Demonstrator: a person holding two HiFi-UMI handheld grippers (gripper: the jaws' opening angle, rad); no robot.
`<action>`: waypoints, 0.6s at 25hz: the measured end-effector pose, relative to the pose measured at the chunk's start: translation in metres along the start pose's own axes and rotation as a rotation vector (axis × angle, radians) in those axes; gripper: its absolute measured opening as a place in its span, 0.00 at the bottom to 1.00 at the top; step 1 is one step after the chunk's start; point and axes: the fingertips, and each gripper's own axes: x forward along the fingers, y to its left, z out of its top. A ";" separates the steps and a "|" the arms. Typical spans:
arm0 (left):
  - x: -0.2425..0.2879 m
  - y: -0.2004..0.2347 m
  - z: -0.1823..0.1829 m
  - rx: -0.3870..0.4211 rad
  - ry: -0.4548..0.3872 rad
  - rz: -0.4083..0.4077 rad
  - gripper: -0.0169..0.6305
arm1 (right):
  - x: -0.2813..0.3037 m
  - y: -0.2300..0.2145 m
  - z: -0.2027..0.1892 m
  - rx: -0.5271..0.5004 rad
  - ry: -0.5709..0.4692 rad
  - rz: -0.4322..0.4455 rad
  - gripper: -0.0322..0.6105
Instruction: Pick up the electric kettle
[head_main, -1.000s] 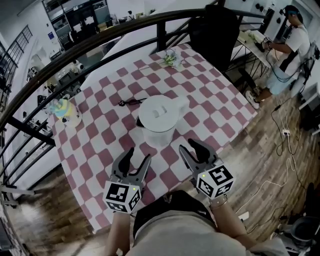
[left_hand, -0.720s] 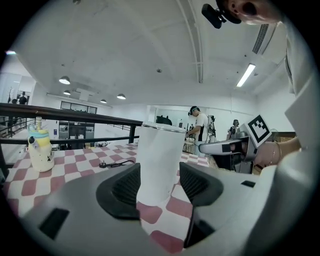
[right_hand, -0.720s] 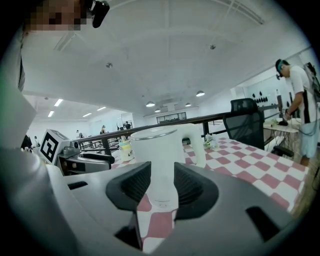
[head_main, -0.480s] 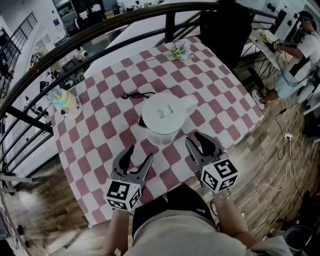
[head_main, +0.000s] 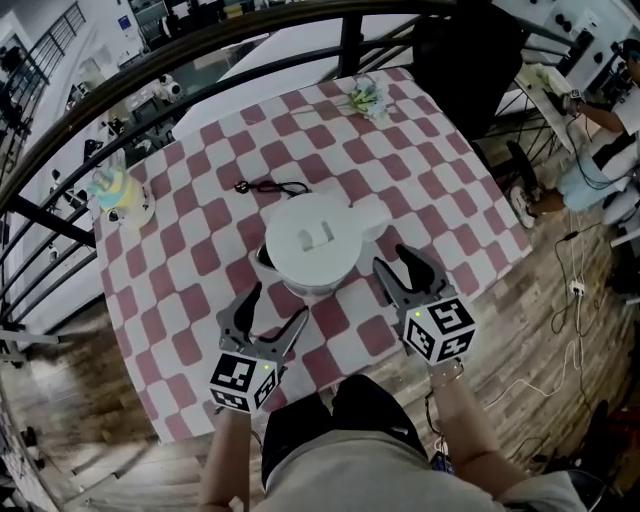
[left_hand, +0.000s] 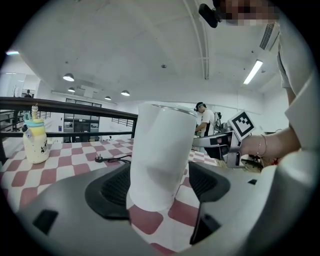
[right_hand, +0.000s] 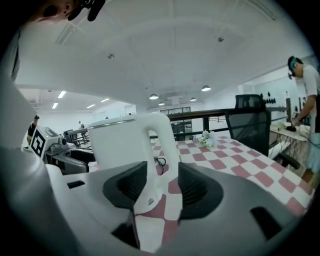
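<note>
A white electric kettle (head_main: 312, 243) stands upright on the red-and-white checked table (head_main: 200, 260), its handle (head_main: 372, 213) pointing right. My left gripper (head_main: 274, 308) is at the kettle's near left side. Its jaws have just been opening and stand wide, and in the left gripper view the kettle body (left_hand: 162, 155) rises between them with the pads not pressing on it. My right gripper (head_main: 399, 262) is just short of the handle. Its jaws have also just been opening. The handle (right_hand: 161, 150) shows in the gap between them, not pinched.
A black cable (head_main: 270, 187) lies just behind the kettle. A pale yellow bottle (head_main: 115, 193) sits at the table's left edge and a small flower bunch (head_main: 367, 98) at the far side. A dark railing (head_main: 200, 45) curves behind. A black chair (head_main: 468, 55) stands at the far right.
Both grippers have moved forward to the kettle, the right one up to its handle. Both pairs of jaws stand wider than before. The kettle has not moved on the cloth.
</note>
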 end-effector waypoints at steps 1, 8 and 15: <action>0.004 0.002 -0.001 -0.002 0.001 0.007 0.60 | 0.004 -0.003 0.001 -0.007 0.001 0.009 0.35; 0.021 0.010 -0.011 0.028 0.028 0.012 0.63 | 0.038 -0.021 -0.005 -0.068 0.036 0.059 0.45; 0.031 0.009 -0.015 0.010 0.027 -0.043 0.65 | 0.062 -0.021 -0.001 -0.102 0.031 0.127 0.44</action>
